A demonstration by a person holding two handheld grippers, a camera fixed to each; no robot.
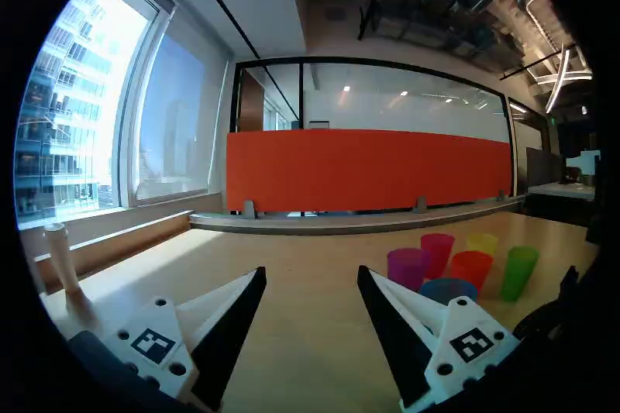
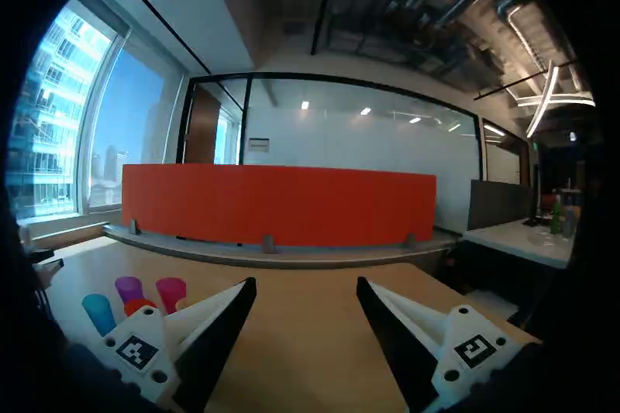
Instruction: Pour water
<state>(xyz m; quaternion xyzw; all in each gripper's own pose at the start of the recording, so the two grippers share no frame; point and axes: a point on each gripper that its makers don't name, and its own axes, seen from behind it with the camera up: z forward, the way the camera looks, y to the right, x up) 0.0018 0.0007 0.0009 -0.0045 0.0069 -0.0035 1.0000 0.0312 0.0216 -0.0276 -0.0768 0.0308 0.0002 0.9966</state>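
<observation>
Several coloured plastic cups stand grouped on the wooden table (image 1: 310,335): a purple cup (image 1: 407,267), a pink cup (image 1: 437,252), an orange cup (image 1: 471,269), a yellow cup (image 1: 482,243), a green cup (image 1: 518,272) and a blue cup (image 1: 448,290). My left gripper (image 1: 311,280) is open, just left of the cups, with nothing between its fingers. In the right gripper view the blue cup (image 2: 99,312), purple cup (image 2: 129,288) and pink cup (image 2: 170,293) sit at the left, partly behind the left finger. My right gripper (image 2: 306,289) is open and holds nothing.
A low orange partition (image 1: 364,169) runs along the table's far edge. A pale upright peg (image 1: 60,256) stands at the table's left by the window sill. A second desk (image 2: 519,241) with bottles lies to the right.
</observation>
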